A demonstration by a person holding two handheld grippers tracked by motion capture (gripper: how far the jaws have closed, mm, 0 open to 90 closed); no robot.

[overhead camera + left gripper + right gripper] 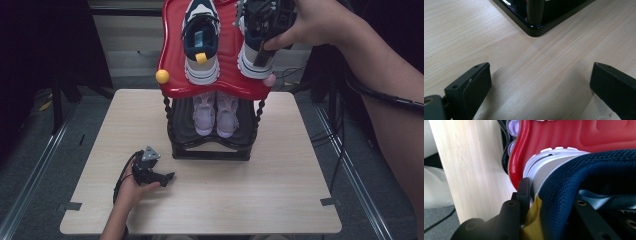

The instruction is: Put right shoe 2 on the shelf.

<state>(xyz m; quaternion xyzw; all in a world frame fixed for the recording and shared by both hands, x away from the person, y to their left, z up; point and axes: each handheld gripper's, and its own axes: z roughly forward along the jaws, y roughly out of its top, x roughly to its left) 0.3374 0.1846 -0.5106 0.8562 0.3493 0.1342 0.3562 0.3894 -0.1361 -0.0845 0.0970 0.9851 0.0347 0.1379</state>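
Our right claw clamps the heel of the navy sneaker on the red top shelf, right of its mate. We should seat it flat before letting go. Left claw rests released on the desk.

A two-tier shoe rack stands on the pale wooden table at the centre of the high view, toward the table's far edge. Its wavy red top shelf fills the upper middle of the frame and carries two navy-and-white sneakers side by side: the left sneaker at upper centre, the right sneaker just right of it. A small yellow ball sits at the shelf's lower left corner. Below, on the black lower shelf, a pair of pale pink shoes rests side by side. The right gripper is at the right sneaker, upper right. The left gripper lies on the table, lower left of the rack.
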